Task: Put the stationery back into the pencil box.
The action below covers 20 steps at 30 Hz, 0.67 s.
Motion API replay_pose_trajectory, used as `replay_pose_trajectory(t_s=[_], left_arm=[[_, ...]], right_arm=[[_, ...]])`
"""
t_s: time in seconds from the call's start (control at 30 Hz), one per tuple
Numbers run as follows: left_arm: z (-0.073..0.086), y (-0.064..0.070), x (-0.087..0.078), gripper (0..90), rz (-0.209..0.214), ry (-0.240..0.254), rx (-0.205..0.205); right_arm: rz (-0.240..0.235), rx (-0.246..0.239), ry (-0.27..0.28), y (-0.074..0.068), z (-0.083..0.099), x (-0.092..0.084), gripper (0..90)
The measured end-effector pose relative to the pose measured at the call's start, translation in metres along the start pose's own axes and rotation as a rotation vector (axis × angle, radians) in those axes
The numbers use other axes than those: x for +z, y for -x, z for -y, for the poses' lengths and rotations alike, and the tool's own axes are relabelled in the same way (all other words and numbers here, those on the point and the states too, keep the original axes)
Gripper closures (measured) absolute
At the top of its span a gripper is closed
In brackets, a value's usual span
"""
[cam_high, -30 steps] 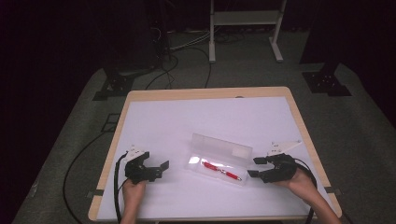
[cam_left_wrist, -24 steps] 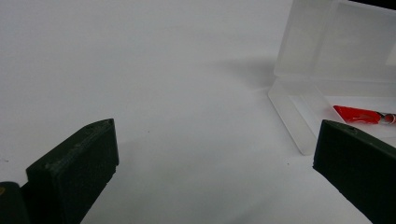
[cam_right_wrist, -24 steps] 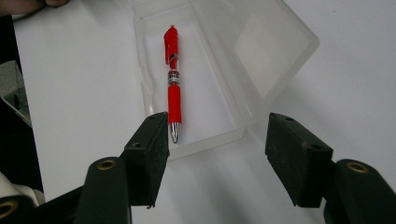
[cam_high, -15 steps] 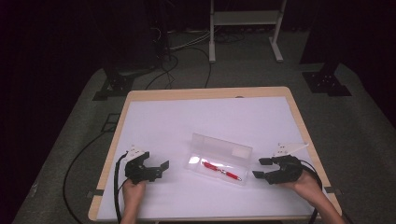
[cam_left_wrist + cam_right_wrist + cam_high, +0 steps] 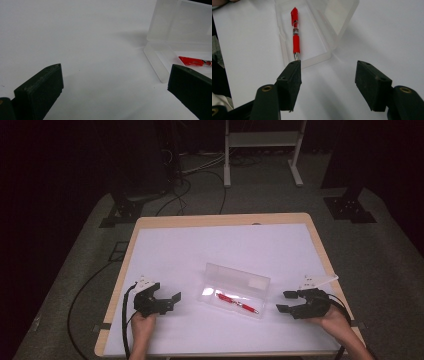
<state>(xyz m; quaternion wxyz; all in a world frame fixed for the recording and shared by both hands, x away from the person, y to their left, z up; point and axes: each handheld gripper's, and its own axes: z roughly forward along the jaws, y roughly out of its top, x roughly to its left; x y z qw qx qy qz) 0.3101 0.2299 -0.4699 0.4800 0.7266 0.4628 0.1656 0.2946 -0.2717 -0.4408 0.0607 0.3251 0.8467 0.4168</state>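
Note:
A clear plastic case (image 5: pixel 235 290) lies open on the white table top, its lid raised at the far side. A red pen (image 5: pixel 236 302) lies in its tray. My left gripper (image 5: pixel 172 302) rests left of the case, jaws wide open and holding nothing. In the left gripper view the case (image 5: pixel 180 27) and the pen's red end (image 5: pixel 192 60) sit ahead to the right of the left gripper (image 5: pixel 113 85). My right gripper (image 5: pixel 283 301) is open a short way right of the case. In the right gripper view the right gripper (image 5: pixel 328 80) faces the pen (image 5: pixel 295 37), whose tip points toward it.
The white sheet covers a wooden-edged table (image 5: pixel 220 220). A cable (image 5: pixel 80 305) trails off the left edge to the floor. A metal stand (image 5: pixel 260 150) and dark equipment stand beyond the far edge. Bare sheet lies around the case.
My right gripper has drawn back a little to the right, away from the case. The left gripper, the case and the pen have not moved.

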Motion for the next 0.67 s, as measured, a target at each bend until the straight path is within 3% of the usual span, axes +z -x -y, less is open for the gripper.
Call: replay_pose_trajectory(t_s=[0.43, 0.67], left_arm=[[0.000, 0.000, 0.000, 0.0, -0.002, 0.000, -0.003], [0.000, 0.000, 0.000, 0.0, -0.004, 0.001, -0.002]], right_arm=[[0.018, 0.029, 0.006, 0.006, 0.014, -0.009, 36.4], [0.032, 0.053, 0.040, 0.008, 0.031, -0.016, 33.5]])
